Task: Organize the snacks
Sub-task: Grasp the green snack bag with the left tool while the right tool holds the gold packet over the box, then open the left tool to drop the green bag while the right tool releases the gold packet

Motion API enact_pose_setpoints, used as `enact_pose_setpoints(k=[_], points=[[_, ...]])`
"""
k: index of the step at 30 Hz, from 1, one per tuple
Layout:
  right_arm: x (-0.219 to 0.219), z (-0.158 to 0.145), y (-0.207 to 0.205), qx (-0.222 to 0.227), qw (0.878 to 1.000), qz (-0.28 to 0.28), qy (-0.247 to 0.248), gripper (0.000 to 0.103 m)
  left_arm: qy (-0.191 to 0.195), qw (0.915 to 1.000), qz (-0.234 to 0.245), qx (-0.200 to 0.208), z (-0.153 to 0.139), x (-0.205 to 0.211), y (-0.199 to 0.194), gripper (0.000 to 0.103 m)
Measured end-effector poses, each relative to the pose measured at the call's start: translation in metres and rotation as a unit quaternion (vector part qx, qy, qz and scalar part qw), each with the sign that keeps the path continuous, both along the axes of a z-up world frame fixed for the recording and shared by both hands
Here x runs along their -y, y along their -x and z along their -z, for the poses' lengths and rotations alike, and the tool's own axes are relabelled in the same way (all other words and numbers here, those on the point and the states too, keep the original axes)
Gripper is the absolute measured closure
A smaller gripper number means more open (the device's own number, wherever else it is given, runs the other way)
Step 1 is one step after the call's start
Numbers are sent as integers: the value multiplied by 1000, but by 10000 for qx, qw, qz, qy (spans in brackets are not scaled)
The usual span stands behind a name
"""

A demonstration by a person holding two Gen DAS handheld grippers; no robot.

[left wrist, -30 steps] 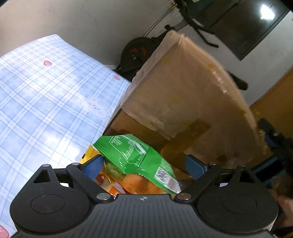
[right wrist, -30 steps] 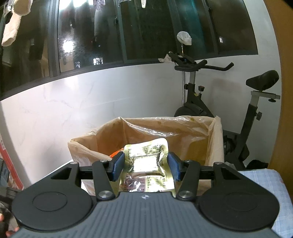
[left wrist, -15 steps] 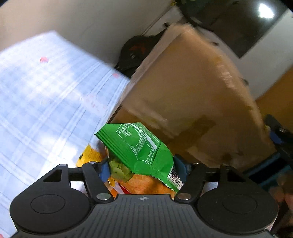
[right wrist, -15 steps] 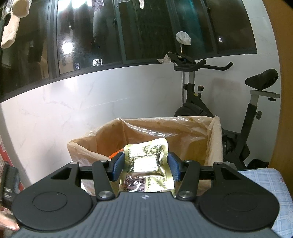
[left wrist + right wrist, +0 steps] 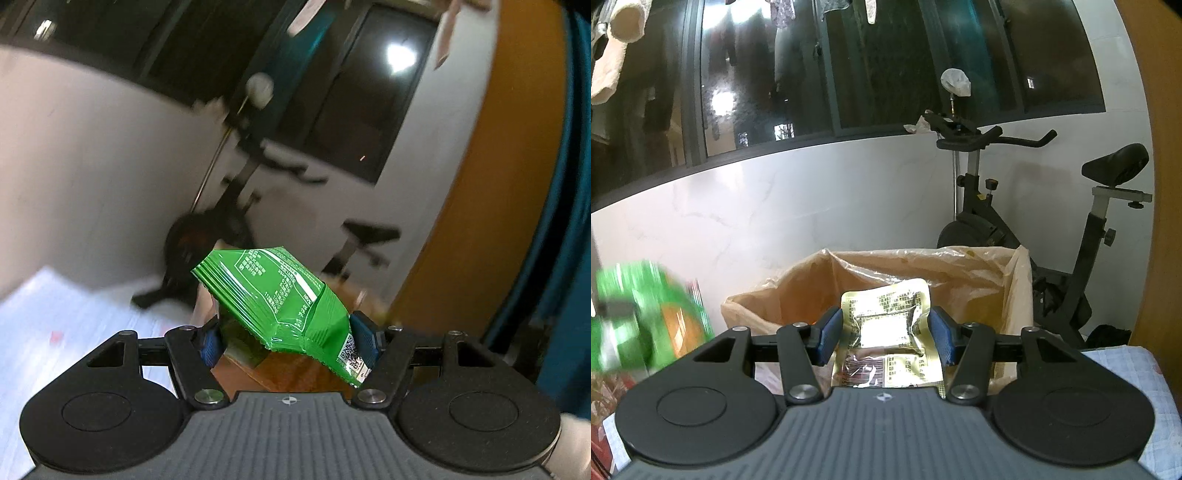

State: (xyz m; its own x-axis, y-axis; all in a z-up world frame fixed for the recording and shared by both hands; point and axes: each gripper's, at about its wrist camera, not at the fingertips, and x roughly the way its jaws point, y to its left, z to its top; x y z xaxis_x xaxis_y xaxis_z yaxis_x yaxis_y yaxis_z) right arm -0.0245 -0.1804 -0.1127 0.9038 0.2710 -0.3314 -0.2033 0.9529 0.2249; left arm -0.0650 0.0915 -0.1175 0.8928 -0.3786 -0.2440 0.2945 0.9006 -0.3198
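Observation:
My left gripper [image 5: 290, 341] is shut on a green snack packet [image 5: 280, 299] and holds it up in the air, tilted, with white print and a QR code showing. The same packet shows as a green blur at the left edge of the right wrist view [image 5: 639, 314]. My right gripper [image 5: 884, 338] is shut on a gold foil snack pouch [image 5: 886, 332] and holds it in front of a box lined with a tan plastic bag [image 5: 960, 273], whose open top faces me.
An exercise bike [image 5: 1034, 206] stands behind the lined box against a white wall under dark windows. A blue checked cloth [image 5: 1126, 373] covers the surface at the right, and it also shows at the lower left of the left wrist view [image 5: 55, 325]. A wooden panel [image 5: 498, 184] rises at the right.
My left gripper closed on the green packet and lifted it from the pile by the box, swinging up toward the wall and bike. My right gripper stayed still with the gold pouch.

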Motion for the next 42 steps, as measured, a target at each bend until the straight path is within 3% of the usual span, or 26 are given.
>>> enact_pose_setpoints(k=[4, 7, 14, 18, 20, 21, 23, 36, 42], points=[[0, -4, -10, 30, 9999, 71, 99, 49, -216, 9989, 94, 395, -21, 22, -32, 32], [2, -5, -23, -3, 9997, 175, 147, 49, -404, 9981, 262, 382, -26, 46, -61, 31], [-7, 6, -56, -280, 9974, 387, 547, 49, -949, 9953, 201, -56, -8, 77, -127, 31], [-12, 15, -64, -396, 9953, 496, 737, 46, -1323, 9903, 218, -356, 10, 89, -153, 25], [-15, 17, -63, -382, 9945, 546, 805, 39, -1511, 9871, 171, -504, 14, 92, -157, 19], [-15, 17, -61, -355, 9948, 549, 785, 29, -1572, 9861, 120, -524, 14, 88, -164, 17], [-13, 17, -56, -273, 9958, 526, 697, 23, -1596, 9857, 66, -534, 15, 82, -163, 13], [-4, 9, -9, -187, 9990, 396, 117, 23, -1067, 9934, -255, -328, -21, 34, -116, 12], [-10, 6, 25, -30, 9997, 247, 7, 23, -1179, 9922, -297, -281, -14, 19, -78, 12]])
